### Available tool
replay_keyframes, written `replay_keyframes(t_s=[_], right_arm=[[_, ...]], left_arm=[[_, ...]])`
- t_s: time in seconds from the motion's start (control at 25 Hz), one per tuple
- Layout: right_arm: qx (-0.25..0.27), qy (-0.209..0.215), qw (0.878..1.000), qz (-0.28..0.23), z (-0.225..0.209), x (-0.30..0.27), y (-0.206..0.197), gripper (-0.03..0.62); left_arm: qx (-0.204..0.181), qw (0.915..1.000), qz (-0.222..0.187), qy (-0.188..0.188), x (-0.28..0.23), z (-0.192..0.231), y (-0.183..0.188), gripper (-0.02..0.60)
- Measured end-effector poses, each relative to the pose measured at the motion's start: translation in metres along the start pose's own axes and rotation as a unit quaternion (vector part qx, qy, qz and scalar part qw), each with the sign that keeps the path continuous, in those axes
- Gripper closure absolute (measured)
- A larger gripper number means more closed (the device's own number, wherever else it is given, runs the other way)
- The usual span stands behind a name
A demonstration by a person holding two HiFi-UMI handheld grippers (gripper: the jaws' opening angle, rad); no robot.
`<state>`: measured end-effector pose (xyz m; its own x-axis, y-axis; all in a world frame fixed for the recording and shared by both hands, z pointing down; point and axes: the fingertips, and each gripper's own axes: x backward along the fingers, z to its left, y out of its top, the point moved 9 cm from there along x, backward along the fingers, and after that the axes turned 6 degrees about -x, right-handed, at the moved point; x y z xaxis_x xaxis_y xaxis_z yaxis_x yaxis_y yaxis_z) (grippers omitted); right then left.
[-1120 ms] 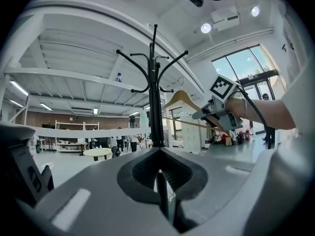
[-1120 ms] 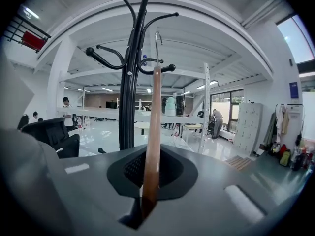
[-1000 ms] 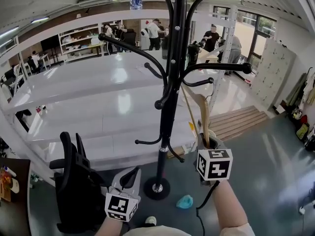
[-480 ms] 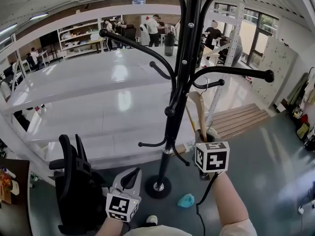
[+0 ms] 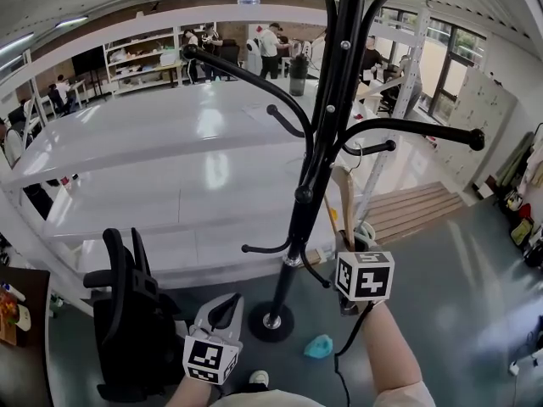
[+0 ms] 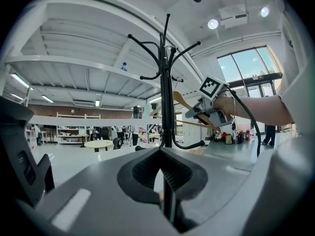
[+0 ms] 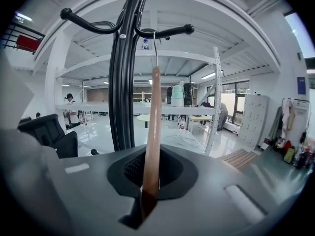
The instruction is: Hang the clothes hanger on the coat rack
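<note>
Right gripper view.
A: Our right gripper (image 7: 147,196), clenched on the hanger (image 7: 152,122), has sunk; its hook (image 7: 156,48) now lies over a peg (image 7: 167,32) of the coat rack (image 7: 123,92).
B: Left gripper (image 6: 161,181) closed, empty. We judge release comes next.

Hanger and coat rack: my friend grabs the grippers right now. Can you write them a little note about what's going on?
Left gripper: shut, empty, held low, facing the coat rack.
Right gripper: shut on the lower end of the wooden clothes hanger, held upright.
The hanger's hook is up at a short rack arm. I can't tell if it rests on it.
Done: hanger is at the rack.
Left: seat the hook over the arm, open the right jaws, pull away.
</note>
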<state>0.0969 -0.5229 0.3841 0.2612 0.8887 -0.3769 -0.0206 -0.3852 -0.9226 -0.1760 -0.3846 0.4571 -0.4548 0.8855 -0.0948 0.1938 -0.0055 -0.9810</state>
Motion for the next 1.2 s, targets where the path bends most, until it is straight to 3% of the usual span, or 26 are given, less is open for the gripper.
replay_keyframes(t_s=[0.36, 0.52, 0.64, 0.88, 1.2], right_arm=[[-0.027, 0.01, 0.999, -0.027, -0.004, 0.009, -0.004, 0.537], [-0.043, 0.029, 0.997, -0.065, -0.005, 0.023, -0.001, 0.372], [-0.051, 0.026, 0.993, -0.1, -0.006, 0.04, 0.003, 0.309], [-0.045, 0.027, 0.99, -0.129, -0.008, 0.077, 0.006, 0.299], [-0.03, 0.032, 0.981, -0.19, -0.012, 0.138, -0.003, 0.363]], left_arm=[[0.005, 1.0, 0.004, -0.006, 0.0, -0.011, -0.001, 0.581], [0.002, 1.0, -0.001, -0.008, 0.001, -0.017, 0.004, 0.581], [0.0, 0.9999, -0.006, -0.008, 0.003, -0.022, 0.008, 0.581], [-0.005, 0.9998, -0.012, -0.018, 0.008, -0.042, 0.015, 0.581], [-0.012, 0.9994, -0.018, -0.025, 0.023, -0.072, 0.022, 0.581]])
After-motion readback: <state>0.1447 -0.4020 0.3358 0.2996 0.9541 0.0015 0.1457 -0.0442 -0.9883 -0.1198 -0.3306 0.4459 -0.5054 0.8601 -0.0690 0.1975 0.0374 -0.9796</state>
